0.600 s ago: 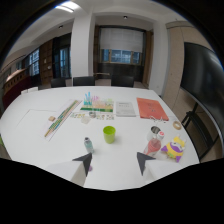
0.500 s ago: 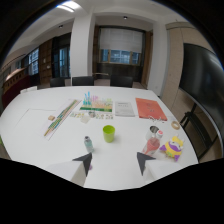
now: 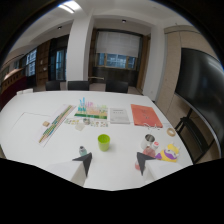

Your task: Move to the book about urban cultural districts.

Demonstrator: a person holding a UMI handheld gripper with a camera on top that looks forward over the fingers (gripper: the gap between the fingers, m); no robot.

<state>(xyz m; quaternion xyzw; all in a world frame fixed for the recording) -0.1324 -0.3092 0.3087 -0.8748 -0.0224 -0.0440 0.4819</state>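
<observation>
Book covers (image 3: 120, 115) too small — titles unreadable.

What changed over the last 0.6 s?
Nothing visibly changed. The gripper stays open and empty above the white table, with the green cup just ahead of the fingers and the books, including the orange one, lying in a row beyond it.

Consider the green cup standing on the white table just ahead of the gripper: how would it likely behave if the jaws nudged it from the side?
The green cup stands upright, taller than wide, so a high nudge would probably tip it. It looks like thin plastic, likely light, so it may slide on the smooth white table. Once over, its round wall would probably roll. The gripper has its jaws open, nothing between them.
</observation>
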